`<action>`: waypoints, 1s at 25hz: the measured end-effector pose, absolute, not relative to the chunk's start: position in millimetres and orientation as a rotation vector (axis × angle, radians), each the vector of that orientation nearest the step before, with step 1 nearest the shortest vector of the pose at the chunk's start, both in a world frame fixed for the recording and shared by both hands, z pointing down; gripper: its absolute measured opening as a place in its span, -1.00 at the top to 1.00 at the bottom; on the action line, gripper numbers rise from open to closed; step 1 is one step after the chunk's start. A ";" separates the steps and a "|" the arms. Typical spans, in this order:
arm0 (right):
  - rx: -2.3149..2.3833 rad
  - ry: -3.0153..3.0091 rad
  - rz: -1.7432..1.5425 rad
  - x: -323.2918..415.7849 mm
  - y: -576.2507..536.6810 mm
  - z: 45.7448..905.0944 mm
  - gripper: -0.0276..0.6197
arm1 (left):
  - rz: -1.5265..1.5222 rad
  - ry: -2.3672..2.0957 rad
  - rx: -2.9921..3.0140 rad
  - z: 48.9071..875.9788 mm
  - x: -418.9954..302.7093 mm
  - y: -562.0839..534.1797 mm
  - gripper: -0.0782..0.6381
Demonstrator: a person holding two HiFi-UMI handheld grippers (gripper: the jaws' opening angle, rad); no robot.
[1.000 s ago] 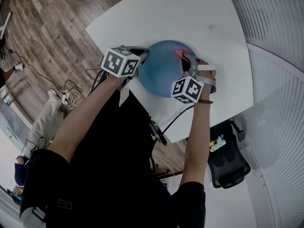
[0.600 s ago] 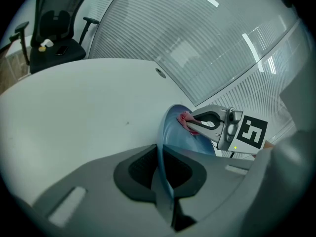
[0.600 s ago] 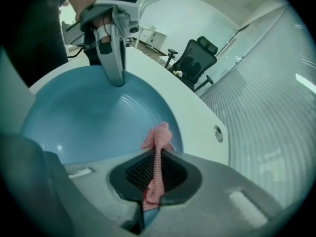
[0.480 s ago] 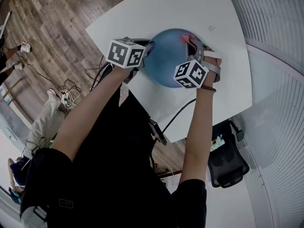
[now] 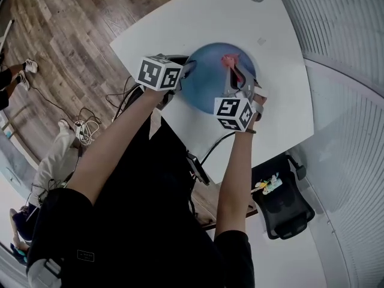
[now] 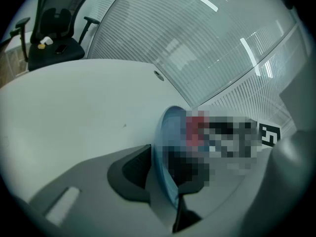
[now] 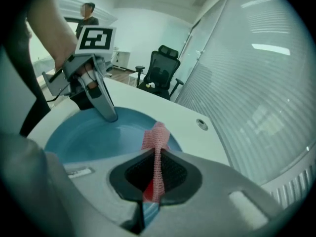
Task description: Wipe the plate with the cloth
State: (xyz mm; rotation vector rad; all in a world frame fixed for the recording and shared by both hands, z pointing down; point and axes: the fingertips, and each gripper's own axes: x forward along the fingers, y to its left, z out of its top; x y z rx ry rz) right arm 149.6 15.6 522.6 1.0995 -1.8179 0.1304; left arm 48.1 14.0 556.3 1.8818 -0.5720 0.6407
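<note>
plate [image 5: 207,86]: blue | cloth [image 7: 157,137]: pink, seemingly waffle-weave | table [image 5: 198,17]: white | floor [image 5: 60,35]: brown wood-grain

No words, numbers or brand names can be read anywhere. The only signs are black-and-white square code markers. One set covers the left cube [image 5: 159,72] on the left gripper [image 5: 187,69], just left of the plate [image 5: 207,83]. Another covers the right cube [image 5: 235,113] on the right gripper [image 5: 234,77], at the plate's near edge. The right cube's marker [image 6: 269,135] also shows in the left gripper view, to the right of the plate. The left cube's marker [image 7: 96,38] shows in the right gripper view, beyond the plate. A small pale sticker [image 7: 79,172] on the right gripper's body, in front of the plate, carries nothing legible.
</note>
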 end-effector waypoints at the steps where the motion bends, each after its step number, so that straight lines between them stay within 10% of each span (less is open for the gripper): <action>1: 1.133 -1.830 0.152 149.0 19.0 517.3 0.88 | 0.638 -0.567 1.876 555.9 48.5 14.9 0.52; 25: 1.892 -1.986 0.660 149.4 85.0 407.5 0.88 | 0.629 -0.637 1.997 502.6 5.7 27.1 0.62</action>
